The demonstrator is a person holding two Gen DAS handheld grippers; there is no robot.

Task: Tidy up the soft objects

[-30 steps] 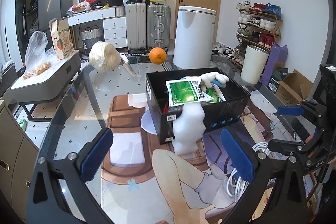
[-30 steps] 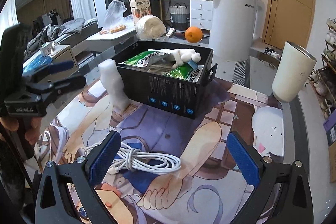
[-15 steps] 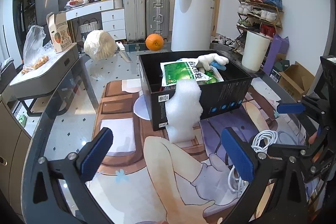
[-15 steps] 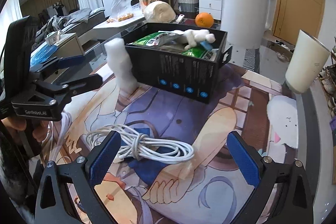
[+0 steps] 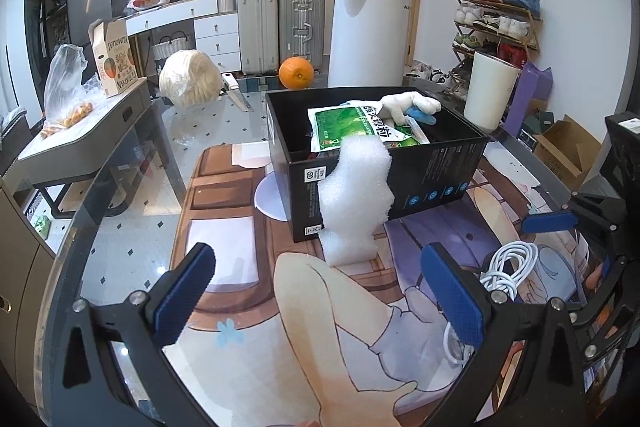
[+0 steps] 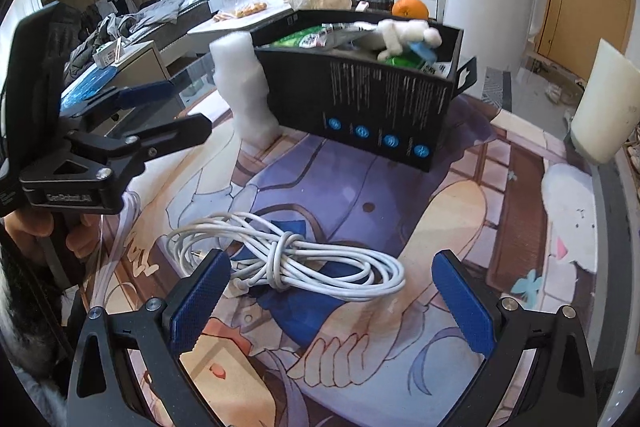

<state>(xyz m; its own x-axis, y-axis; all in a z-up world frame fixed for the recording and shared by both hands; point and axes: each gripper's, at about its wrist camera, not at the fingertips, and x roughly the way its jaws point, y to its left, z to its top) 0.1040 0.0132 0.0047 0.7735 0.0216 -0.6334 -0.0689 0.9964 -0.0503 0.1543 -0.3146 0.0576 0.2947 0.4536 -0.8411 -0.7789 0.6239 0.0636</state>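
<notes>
Both grippers are showing black frames with silver screws and blue textured pads [image 6: 199, 301]. The left gripper [image 6: 160, 107] is carrying small white lettering on its black body.

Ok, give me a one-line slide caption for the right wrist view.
Open right gripper hovers over a coiled white cable, black box of soft items beyond.

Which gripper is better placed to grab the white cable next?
Right. The right gripper is open directly over the white cable; the left gripper faces the foam piece instead.
</notes>
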